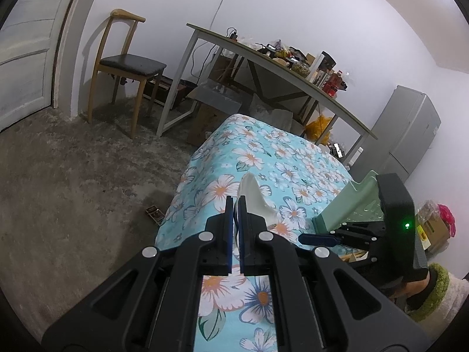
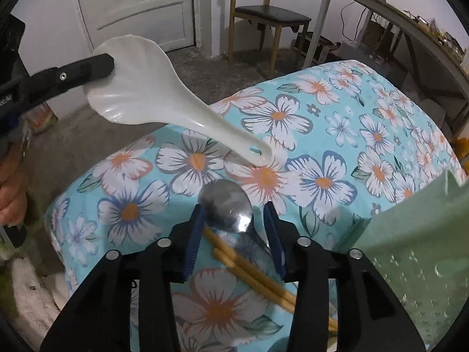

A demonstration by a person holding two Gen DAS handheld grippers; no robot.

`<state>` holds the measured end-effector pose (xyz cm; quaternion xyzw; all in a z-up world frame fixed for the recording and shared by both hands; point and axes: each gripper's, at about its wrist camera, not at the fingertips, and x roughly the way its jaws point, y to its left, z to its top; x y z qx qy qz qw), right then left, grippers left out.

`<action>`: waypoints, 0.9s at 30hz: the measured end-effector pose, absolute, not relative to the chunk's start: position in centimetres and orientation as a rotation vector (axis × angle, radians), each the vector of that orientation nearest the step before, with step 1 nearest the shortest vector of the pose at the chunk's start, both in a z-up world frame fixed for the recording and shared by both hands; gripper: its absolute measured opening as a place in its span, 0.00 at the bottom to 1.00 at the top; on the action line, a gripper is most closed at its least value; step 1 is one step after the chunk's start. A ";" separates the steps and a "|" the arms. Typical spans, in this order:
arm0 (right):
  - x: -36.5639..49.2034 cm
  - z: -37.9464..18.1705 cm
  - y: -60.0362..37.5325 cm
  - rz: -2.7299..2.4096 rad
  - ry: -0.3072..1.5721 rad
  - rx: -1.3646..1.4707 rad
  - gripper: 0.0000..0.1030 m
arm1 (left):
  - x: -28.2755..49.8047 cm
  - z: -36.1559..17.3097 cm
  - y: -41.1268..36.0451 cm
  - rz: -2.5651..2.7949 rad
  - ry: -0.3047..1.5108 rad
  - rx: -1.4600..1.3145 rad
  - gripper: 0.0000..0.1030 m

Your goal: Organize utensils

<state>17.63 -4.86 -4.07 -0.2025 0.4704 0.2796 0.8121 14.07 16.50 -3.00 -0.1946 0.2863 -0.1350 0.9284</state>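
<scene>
While the left gripper (image 1: 234,205) pinches the white ceramic soup spoon (image 2: 152,99) by its bowl rim above the floral tablecloth (image 2: 337,123), the right gripper (image 2: 234,214) hangs wide open over a steel spoon (image 2: 228,205) crossing wooden chopsticks (image 2: 252,272). Glazed ceramic looks slick and chip-prone; the steel spoon's thin neck seems the surest hold.

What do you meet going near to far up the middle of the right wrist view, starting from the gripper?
Right gripper, open → wooden chopsticks → metal spoon → handle tip of the white ladle, held by the left gripper → floral tablecloth → wooden chair.
</scene>
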 end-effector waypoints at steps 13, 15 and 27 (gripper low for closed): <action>20.1 -4.0 -6.1 0.508 0.994 -0.376 0.47 | 14.3 -3.4 16.8 -0.275 0.593 -0.411 0.02; 20.0 -3.9 -6.5 0.476 0.979 -0.380 0.47 | 14.3 -3.3 16.7 -0.275 0.591 -0.410 0.02; 17.4 -5.6 -4.7 0.436 0.944 -0.693 0.47 | 14.4 -3.4 16.8 -0.275 0.594 -0.413 0.02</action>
